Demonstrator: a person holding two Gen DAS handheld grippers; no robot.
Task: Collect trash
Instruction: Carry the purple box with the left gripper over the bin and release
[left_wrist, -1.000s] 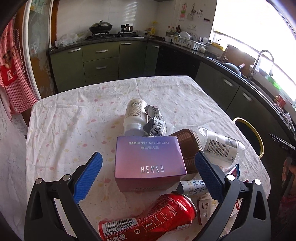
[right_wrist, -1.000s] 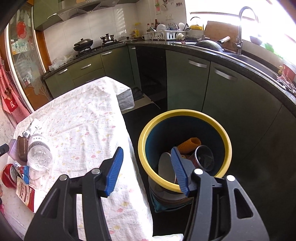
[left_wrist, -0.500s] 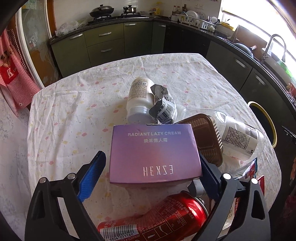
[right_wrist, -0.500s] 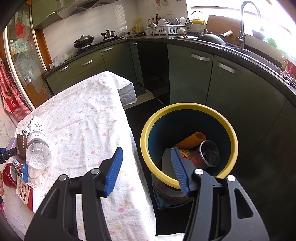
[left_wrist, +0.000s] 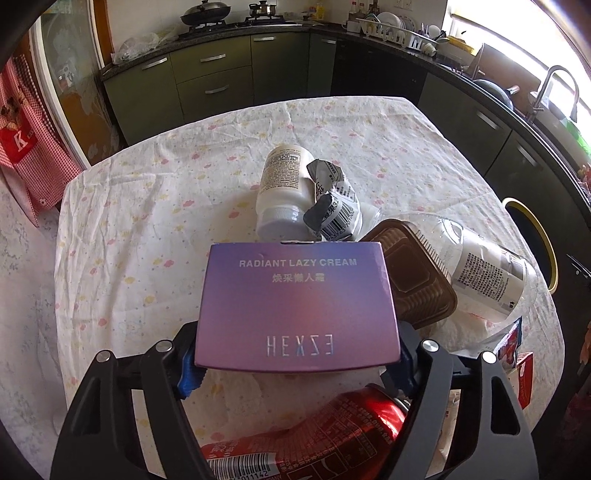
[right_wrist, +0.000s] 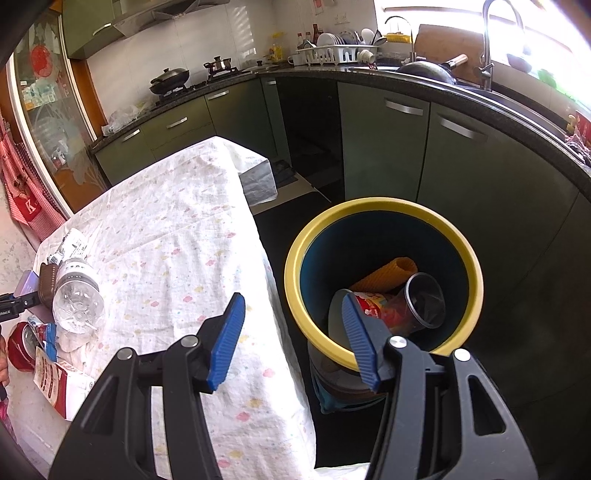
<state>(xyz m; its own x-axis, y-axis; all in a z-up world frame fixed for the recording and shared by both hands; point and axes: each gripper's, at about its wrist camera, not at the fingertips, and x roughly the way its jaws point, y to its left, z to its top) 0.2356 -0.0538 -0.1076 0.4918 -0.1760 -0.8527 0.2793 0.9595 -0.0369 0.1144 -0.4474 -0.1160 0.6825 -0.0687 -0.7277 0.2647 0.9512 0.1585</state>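
The left gripper (left_wrist: 295, 363) is closing its jaws on the purple box (left_wrist: 297, 306), which fills the gap between the blue pads and sits mid-table, hemmed by a brown tray (left_wrist: 413, 273) on one side and a red can (left_wrist: 314, 439) just below. The box reads "RADIANT LAZY CREAM" and "HEXZE". The right gripper (right_wrist: 291, 332) hangs about half open and empty beside the table's edge, over the yellow-rimmed bin (right_wrist: 469, 266). A floral tablecloth (left_wrist: 147, 221) covers the table; green kitchen cabinets (left_wrist: 214, 77) stand beyond.
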